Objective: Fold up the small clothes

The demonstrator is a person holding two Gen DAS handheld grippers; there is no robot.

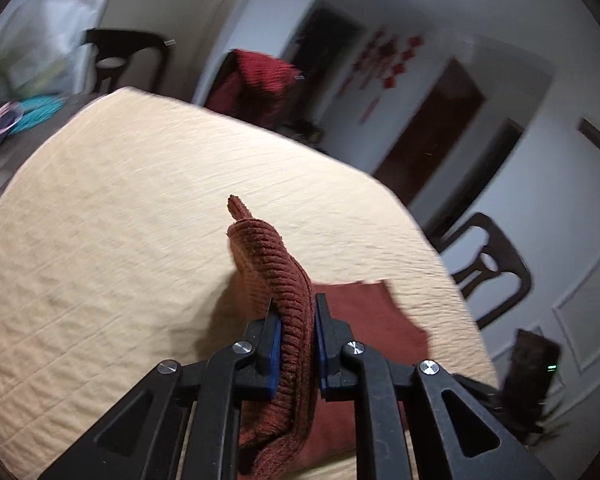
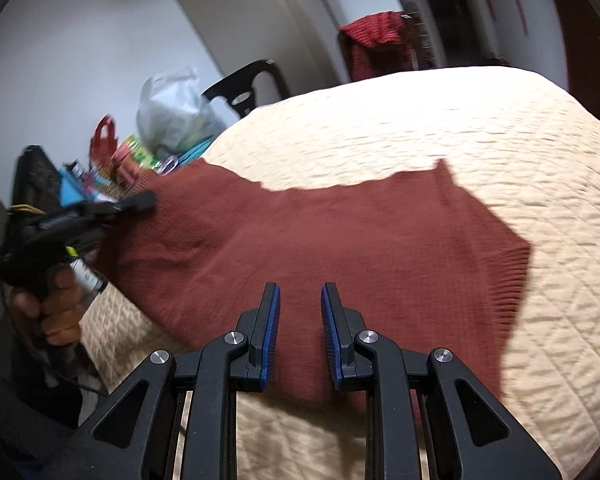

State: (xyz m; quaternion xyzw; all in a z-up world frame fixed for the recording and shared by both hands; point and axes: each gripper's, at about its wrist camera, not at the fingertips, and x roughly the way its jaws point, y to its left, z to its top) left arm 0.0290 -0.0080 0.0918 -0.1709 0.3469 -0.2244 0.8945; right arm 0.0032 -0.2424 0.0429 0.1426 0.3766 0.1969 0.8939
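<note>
From the left wrist we see our left gripper (image 1: 294, 304) clenched on a ribbed edge of the rust sweater (image 1: 276, 276), bunched up above the cream bedspread (image 1: 120, 220). On the right wrist view, our right gripper (image 2: 300, 296) has its jaws parted with nothing pinched, hovering over the sweater, which lies spread on the bedspread.

No readable text, labels, brands or numbers in either view. Red paper decorations (image 1: 388, 60) on the far wall, ahead and right of the left gripper, too blurred to tell any characters. Colourful packaging (image 2: 136, 156) at the table's edge, ahead and left of the right gripper, has print, but motion blur leaves it illegible.
</note>
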